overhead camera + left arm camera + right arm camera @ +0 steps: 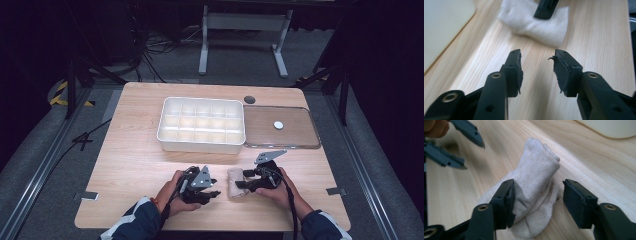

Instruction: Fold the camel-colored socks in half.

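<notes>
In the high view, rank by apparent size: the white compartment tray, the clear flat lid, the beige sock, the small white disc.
1. White compartment tray, largest
2. Clear flat lid, slightly smaller
3. Beige sock
4. Small white disc, smallest

Bright, evenly lit tabletop, dark surroundings, soft blur up close.

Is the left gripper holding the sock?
No, the left gripper has open jaws with bare table between them, and the sock lies farther off on the wood.
</notes>
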The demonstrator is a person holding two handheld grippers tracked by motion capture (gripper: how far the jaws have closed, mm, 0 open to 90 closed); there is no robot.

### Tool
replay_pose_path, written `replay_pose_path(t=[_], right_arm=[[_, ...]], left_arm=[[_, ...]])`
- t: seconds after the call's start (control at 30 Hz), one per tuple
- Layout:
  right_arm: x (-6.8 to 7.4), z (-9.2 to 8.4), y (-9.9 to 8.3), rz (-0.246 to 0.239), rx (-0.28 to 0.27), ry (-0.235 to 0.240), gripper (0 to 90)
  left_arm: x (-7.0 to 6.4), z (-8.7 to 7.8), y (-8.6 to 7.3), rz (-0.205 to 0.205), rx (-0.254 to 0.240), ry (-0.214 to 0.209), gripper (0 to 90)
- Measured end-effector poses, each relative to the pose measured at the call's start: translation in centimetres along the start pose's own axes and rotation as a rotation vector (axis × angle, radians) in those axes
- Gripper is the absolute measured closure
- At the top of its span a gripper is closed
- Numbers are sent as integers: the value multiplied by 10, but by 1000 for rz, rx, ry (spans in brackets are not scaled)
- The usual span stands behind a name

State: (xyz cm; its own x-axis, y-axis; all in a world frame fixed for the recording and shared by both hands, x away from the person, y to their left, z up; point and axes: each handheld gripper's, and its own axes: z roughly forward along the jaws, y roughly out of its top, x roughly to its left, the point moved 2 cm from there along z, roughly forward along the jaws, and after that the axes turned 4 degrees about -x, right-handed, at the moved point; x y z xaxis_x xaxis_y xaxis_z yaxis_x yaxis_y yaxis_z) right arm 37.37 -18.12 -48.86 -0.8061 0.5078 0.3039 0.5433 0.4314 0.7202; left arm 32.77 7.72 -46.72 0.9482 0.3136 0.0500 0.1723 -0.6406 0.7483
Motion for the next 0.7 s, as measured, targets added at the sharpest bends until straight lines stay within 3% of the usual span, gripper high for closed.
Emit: replay_pose_path(t=[0.13, 0.23, 0.3, 0.47, 0.7], right_arm=[[0, 1, 2, 1, 15, 46, 579], [3, 1, 3, -13, 19, 71, 658], [5, 1, 3, -41, 19, 66, 684], [11, -1, 3, -68, 10, 45, 732], [19, -8, 3, -122, 0, 11, 748]], left_arm=[[8, -18, -17, -32, 12, 52, 509], [16, -32, -34, -113, 13, 103, 426], [20, -41, -44, -153, 7, 128, 374], [30, -59, -64, -211, 15, 190, 290], [41, -62, -78, -247, 44, 218, 270]])
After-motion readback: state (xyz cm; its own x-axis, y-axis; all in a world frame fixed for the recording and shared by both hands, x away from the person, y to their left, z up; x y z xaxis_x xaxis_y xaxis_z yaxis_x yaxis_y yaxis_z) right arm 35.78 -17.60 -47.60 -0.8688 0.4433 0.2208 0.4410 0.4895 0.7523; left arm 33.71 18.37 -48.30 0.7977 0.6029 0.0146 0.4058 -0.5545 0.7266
